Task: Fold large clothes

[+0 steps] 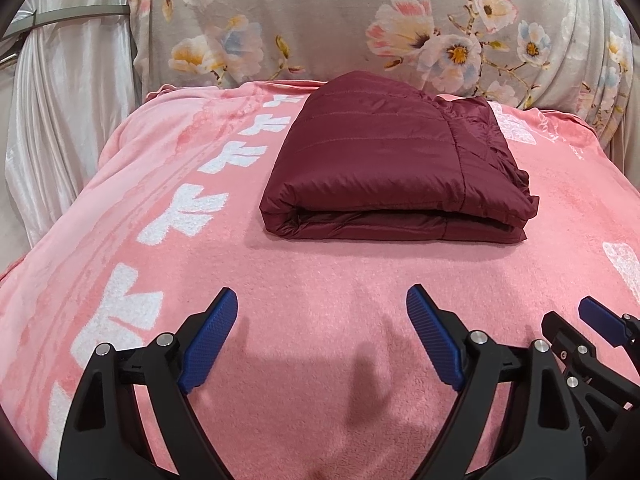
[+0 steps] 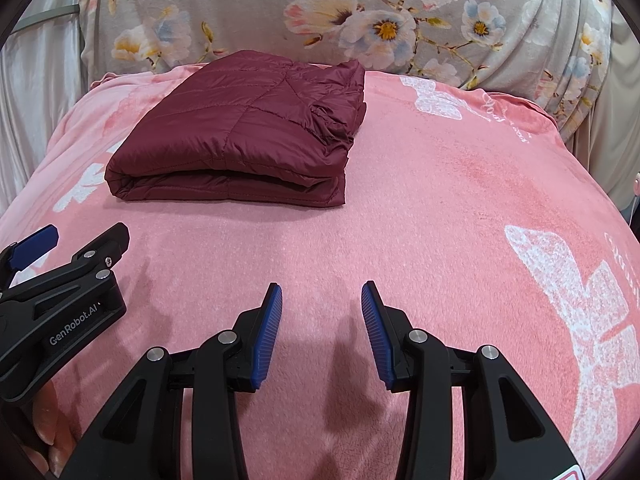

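A dark red quilted jacket lies folded into a thick rectangle on the pink blanket, towards the far side. It also shows in the right wrist view, far left of centre. My left gripper is open and empty, hovering over the blanket well short of the jacket's near fold. My right gripper is open and empty, also short of the jacket and to its right. Each gripper shows at the edge of the other's view: the right one and the left one.
The pink blanket with white butterfly prints covers the whole work surface. A grey floral cloth hangs behind it. Shiny white curtain fabric hangs at the left. The blanket drops off at the left and right edges.
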{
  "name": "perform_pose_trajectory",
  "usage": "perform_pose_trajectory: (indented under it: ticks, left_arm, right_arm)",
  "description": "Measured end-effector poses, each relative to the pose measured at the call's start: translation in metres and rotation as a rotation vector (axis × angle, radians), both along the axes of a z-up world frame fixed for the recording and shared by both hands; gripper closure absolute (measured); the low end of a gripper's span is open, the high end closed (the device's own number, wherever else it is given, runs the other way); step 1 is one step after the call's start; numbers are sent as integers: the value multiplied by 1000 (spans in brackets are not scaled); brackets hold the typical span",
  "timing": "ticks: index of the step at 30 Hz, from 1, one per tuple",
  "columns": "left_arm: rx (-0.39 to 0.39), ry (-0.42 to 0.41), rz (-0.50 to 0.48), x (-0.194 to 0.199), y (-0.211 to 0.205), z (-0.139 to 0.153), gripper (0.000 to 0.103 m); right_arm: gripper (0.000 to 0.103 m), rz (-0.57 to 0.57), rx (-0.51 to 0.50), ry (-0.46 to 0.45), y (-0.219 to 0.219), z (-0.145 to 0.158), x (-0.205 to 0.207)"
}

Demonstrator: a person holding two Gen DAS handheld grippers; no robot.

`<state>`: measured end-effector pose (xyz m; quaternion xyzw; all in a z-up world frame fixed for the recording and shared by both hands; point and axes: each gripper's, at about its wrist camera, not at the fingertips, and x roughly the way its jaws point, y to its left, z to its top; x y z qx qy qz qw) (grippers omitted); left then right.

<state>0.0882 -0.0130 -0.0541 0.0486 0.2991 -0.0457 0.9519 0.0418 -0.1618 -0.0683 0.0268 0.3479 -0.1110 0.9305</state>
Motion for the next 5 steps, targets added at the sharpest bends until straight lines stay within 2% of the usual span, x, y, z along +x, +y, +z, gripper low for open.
perform_pose_trajectory:
  ticks: [5]
  left_arm:
    - [2,-3,0,-2,-1,0,18]
  right_arm:
    - [62,-1,-1,-5,-2,1,0]
